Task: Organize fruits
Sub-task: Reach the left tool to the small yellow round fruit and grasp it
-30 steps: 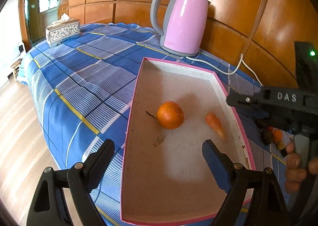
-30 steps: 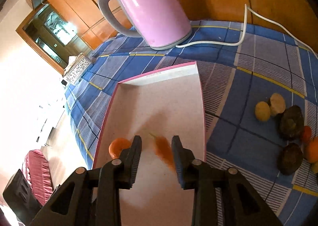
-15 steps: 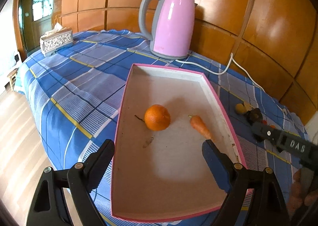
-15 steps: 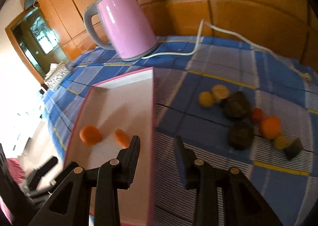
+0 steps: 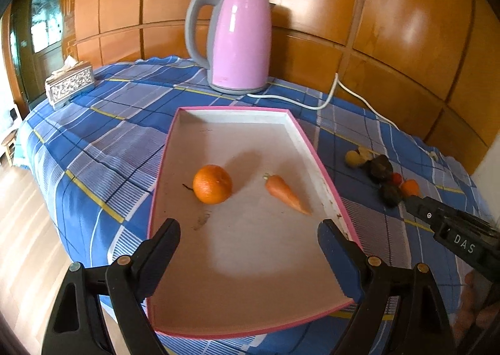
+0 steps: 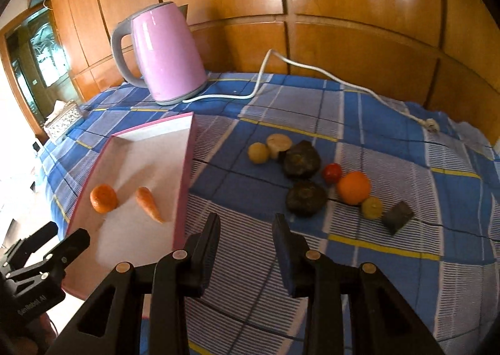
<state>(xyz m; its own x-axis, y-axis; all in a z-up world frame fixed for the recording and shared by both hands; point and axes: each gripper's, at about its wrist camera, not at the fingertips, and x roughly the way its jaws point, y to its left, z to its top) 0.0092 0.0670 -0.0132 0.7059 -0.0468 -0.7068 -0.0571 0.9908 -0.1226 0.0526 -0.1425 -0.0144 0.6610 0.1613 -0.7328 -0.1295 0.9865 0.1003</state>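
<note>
The fruits (image 6: 315,173) that are not yet sorted lie in a loose group on the blue checked cloth of the surface (image 6: 390,142), ahead and to the right of the right hand-held gripper (image 6: 245,231). The pink-rimmed tray (image 5: 315,155) lies under and ahead of the left hand-held gripper (image 5: 248,242), and it already carries a mandarin (image 5: 212,183) and a carrot (image 5: 286,194), apart from each other.

The right hand-held gripper has its jaws close together with only a narrow gap, and nothing is between them. The left one has its jaws spread wide and is also empty.

Risks, from the biggest thing to the smallest:
- The tray: its near end seems to reach the edge of the surface, so I think a push from a gripper could shift it or tip it.
- The two dark lumps (image 6: 302,157): they are wide, and the narrow jaws would have to open first or they would only knock them.
- The orange (image 6: 353,187), the small tomato (image 6: 332,173) and the yellow fruit (image 6: 372,207) are round and touch or nearly touch their neighbours, so a pinch off the centre may roll them away.

Hard to tell: what the dark lumps and the dark block (image 6: 399,217) really are. The near corners of the tray are covered by the left gripper's jaws. Of the person, only some fingers show at the frame edge.
</note>
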